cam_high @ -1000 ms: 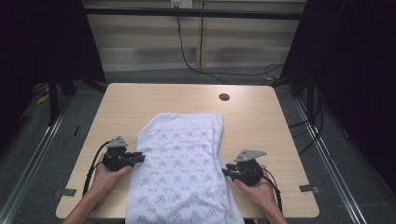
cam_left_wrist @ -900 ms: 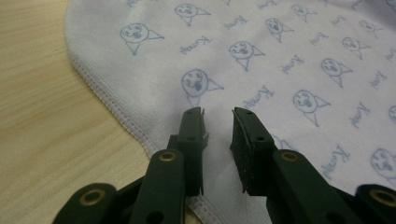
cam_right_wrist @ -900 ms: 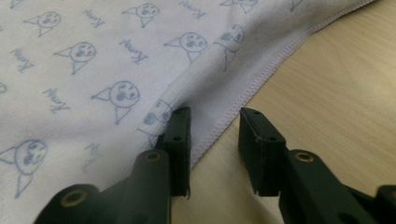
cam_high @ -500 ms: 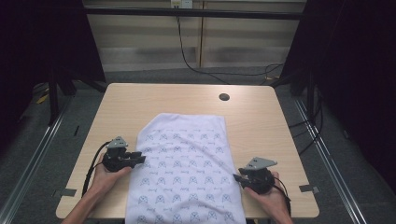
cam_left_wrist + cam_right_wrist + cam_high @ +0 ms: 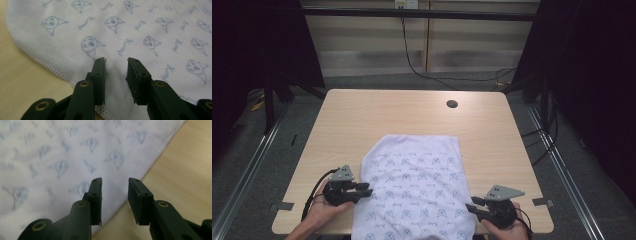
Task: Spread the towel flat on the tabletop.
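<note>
A white cloth point(image 5: 414, 187) printed all over with small pale-blue cartoon faces and short words lies spread flat on the worktop point(image 5: 377, 115). It sits at the middle of the near edge, and its near end reaches that edge. Its far end is a fairly straight line about halfway across the worktop, with the far left corner rounded off. A stitched hem runs along its left edge point(image 5: 47, 65).

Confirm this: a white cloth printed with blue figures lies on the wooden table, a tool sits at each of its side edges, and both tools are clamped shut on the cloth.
Not clamped. The cloth lies on the table, but the left tool and right tool have just been opening: each gripper view shows a gap between the pads, with no fabric pinched.
</note>
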Demonstrator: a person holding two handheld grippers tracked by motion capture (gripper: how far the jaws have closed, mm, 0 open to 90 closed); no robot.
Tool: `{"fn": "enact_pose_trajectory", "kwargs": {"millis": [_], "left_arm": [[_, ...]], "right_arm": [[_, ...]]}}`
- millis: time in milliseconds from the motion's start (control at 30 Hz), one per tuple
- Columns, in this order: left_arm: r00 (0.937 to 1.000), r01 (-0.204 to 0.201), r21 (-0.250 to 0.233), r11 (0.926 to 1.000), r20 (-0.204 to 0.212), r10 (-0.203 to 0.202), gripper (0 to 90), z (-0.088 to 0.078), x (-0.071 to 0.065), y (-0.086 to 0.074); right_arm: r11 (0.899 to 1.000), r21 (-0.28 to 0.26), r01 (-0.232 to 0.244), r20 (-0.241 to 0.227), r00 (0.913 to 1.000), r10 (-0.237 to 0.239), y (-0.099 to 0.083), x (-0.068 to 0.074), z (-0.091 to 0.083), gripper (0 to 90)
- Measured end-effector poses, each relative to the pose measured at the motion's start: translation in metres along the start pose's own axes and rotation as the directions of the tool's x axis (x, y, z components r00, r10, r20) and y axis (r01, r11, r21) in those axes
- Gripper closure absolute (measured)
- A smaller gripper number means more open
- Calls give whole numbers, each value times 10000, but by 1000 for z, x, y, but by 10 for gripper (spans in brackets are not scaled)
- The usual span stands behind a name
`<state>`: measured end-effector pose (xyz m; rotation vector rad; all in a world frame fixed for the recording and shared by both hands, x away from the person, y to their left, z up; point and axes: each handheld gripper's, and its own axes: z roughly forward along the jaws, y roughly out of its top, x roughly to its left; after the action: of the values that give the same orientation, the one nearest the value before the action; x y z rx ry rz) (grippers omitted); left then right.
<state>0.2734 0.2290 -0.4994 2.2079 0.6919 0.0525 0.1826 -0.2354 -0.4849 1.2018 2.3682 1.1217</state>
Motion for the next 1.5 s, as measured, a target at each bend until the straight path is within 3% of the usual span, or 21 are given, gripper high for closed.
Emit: {"fn": "enact_pose_trajectory", "kwargs": {"millis": [167, 200, 233, 267, 300, 333, 400, 433, 500, 700, 800, 933, 1033, 1100, 1200, 1233, 1300, 1367, 1400, 1433, 1500], "left_arm": [[9990, 380, -279, 9989, -230, -386, 658, 5, 16, 13], [9983, 517, -388, 9979, -235, -526, 661, 7, 22, 18], [9971, 620, -577, 9964, -414, -645, 661, 9, 28, 24], [9936, 969, -858, 9916, -503, -1014, 660, 13, 41, 34], [9936, 969, -858, 9916, -503, -1014, 661, 13, 41, 34], [9893, 1168, -959, 9885, -759, -1242, 661, 19, 50, 41], [9880, 1206, -1019, 9875, -842, -1294, 662, 21, 54, 41], [9871, 1321, -1001, 9862, -775, -1401, 660, 24, 56, 40], [9882, 1223, -587, 9908, -855, -1270, 656, 30, 56, 36], [9952, 847, -615, 9945, -447, -875, 648, 26, 39, 27], [9982, 596, -124, 9981, 55, -596, 635, 21, 22, 23], [9986, 528, -314, 9981, 113, -524, 624, 17, 19, 26], [9953, 840, -945, 9920, -407, -882, 619, 14, 37, 38], [9847, 1394, -1362, 9808, -852, -1518, 590, 17, 58, 48], [9758, 1573, -1586, 9747, -1269, -1781, 556, 22, 68, 51], [9723, 1855, -1427, 9722, -1164, -2026, 540, 30, 75, 51], [9716, 1845, -1249, 9749, -1265, -2001, 536, 34, 75, 51], [9756, 1789, -1076, 9780, -1089, -1905, 649, 40, 74, 51], [9791, 1621, -980, 9819, -1077, -1724, 649, 43, 71, 52], [9866, 1248, -854, 9885, -948, -1328, 799, 45, 64, 57], [9895, 1026, -944, 9902, -923, -1113, 838, 45, 58, 59]], "right_arm": [[9993, -329, 147, 17, 9999, -146, 37, -20, 24, 639], [9993, -341, 179, 35, 9998, -178, 53, -29, 40, 637], [9993, -341, 179, 35, 9998, -178, 53, -29, 40, 637], [9993, -353, 127, 39, 9999, -125, 66, -36, 59, 628], [9996, -240, 156, 88, 9998, -154, 71, -38, 68, 621], [9998, -104, 178, 91, 9998, -177, 76, -39, 77, 617], [9998, -53, 196, 56, 9998, -196, 79, -40, 84, 615], [9991, 289, 310, 212, 9993, -316, 79, -40, 96, 607], [9990, 418, 175, 123, 9998, -181, 77, -40, 100, 602], [9973, 533, 505, 142, 9986, -513, 60, -30, 85, 601], [9976, 580, 375, 38, 9993, -377, 45, -22, 69, 601], [9962, 666, 558, -39, 9984, -557, 40, -16, 62, 601], [9966, 674, 482, -55, 9988, -479, 39, -17, 61, 601], [9967, 674, 457, -43, 9990, -455, 39, -17, 61, 600], [9972, 612, 440, -107, 9990, -434, 39, -17, 61, 599], [9974, 547, 471, -126, 9988, -465, 39, -18, 61, 598], [9972, 552, 513, -116, 9986, -507, 38, -18, 61, 597], [9971, 554, 514, -88, 9987, -510, 38, -17, 61, 591], [9971, 554, 514, -88, 9987, -510, 38, -17, 61, 591], [9972, 515, 538, -102, 9985, -533, 38, -17, 62, 585], [9972, 516, 543, -102, 9985, -538, 38, -17, 62, 585]]}}
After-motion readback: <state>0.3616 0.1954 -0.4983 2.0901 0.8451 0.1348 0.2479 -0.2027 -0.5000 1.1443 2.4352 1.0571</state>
